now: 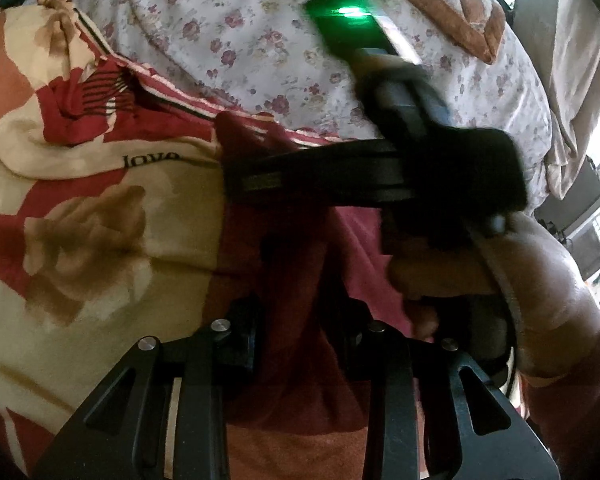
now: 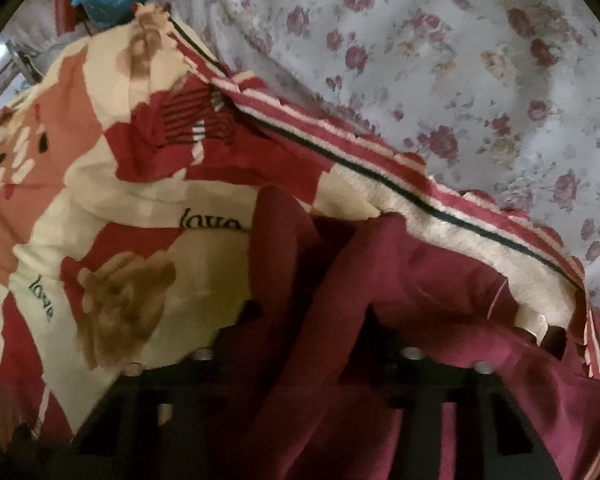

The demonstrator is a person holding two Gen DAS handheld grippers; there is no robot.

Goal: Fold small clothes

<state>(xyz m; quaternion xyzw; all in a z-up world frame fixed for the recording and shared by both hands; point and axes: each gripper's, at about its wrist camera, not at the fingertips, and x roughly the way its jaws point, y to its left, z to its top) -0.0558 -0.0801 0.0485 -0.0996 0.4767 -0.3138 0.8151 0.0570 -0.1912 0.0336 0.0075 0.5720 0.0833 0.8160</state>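
- A maroon garment [image 1: 296, 280] lay at lower centre of the left wrist view, on a patterned red and cream blanket [image 1: 80, 240].
- The left gripper [image 1: 300, 340] was closed narrowly on a fold of it.
- The right gripper [image 2: 312, 332] stood partly closed with maroon cloth between its fingers; whether they pressed on it could not be told.
- A floral sheet [image 2: 460, 60] filled the upper right.

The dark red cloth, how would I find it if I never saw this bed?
Find the flowery white bedsheet, then the checked blanket printed "love" on it. The dark red cloth lies on that blanket; it alone is plain, without pattern.
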